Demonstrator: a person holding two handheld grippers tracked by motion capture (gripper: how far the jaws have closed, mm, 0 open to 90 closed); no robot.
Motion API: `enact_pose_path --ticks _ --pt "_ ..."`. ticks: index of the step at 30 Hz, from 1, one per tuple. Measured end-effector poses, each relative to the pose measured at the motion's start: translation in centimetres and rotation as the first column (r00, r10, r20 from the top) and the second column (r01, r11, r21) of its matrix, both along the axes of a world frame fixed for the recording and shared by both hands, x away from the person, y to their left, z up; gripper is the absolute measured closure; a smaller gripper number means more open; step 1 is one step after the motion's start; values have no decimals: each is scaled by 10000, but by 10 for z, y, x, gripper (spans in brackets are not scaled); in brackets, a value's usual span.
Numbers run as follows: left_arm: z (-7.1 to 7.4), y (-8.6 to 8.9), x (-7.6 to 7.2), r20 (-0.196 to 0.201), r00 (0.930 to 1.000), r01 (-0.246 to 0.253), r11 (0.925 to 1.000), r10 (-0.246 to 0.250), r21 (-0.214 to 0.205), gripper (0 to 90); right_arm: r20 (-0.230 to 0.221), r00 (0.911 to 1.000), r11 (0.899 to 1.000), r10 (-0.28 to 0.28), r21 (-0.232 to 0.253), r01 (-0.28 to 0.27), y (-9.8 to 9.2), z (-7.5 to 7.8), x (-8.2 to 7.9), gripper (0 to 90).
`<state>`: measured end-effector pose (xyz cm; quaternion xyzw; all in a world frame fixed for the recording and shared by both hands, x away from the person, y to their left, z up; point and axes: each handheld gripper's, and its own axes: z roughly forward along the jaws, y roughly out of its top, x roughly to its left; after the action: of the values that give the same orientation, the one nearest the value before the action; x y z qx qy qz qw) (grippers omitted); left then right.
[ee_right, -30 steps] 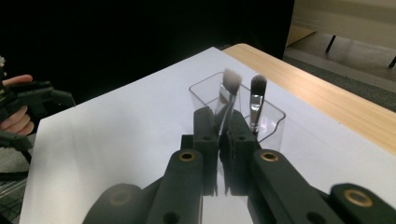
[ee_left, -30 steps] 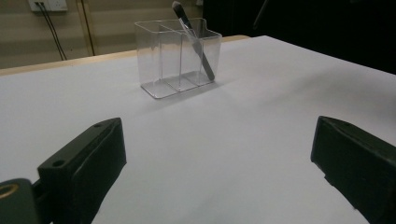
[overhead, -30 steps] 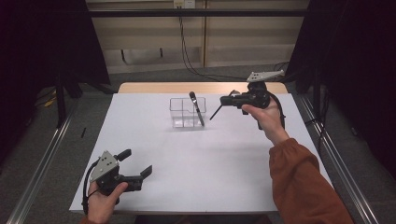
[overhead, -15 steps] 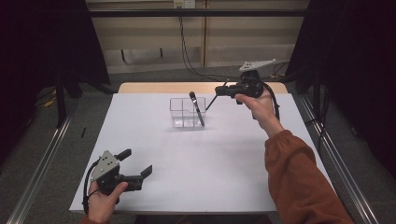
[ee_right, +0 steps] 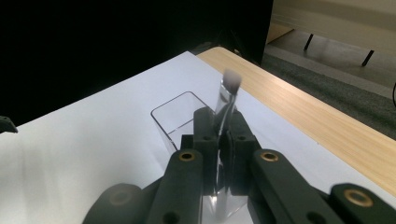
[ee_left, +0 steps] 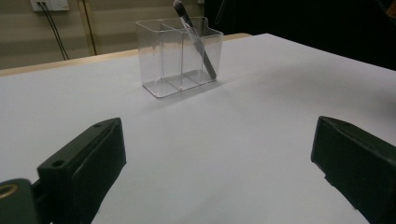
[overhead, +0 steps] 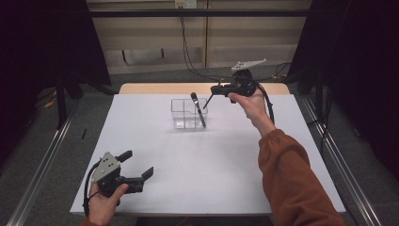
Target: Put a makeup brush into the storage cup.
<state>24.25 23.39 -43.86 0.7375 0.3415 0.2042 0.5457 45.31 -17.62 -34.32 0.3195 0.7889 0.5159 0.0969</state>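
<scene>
A dark, slim pen-like stick with a rounded tip leans tilted inside the right-hand compartment of a clear plastic two-compartment holder, which stands toward the far middle of the white-covered table. Just beside the holder, on its right and a little above the rim, the right gripper is held level, its jaws pressed together on a thin dark item that juts down and left toward the holder; in the right gripper view a pale, blurred rod rises between the closed jaws, too blurred to name. The step in hand looks like carrying this second item to the holder for dropping in; the next move would call for lining the tip over an open compartment, tilting it down, and then releasing the jaws. Compared with a second ago, the right gripper has travelled from the holder's right side farther toward the table's far edge, jaws clamped throughout. The left gripper rests near the front left edge, jaws spread wide on nothing, in the same place as before.
</scene>
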Motion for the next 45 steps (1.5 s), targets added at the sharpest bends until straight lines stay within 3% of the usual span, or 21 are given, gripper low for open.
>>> enact_pose_path --ticks 22,45 --pt "0 1 0 20 10000 6 10000 -6 13 31 -196 9997 9983 177 -546 -188 25 -22 5 856" --pt "-2 3 1 -151 9999 26 10000 -25 45 30 -499 9986 9977 151 -647 -183 31 -41 9 856"
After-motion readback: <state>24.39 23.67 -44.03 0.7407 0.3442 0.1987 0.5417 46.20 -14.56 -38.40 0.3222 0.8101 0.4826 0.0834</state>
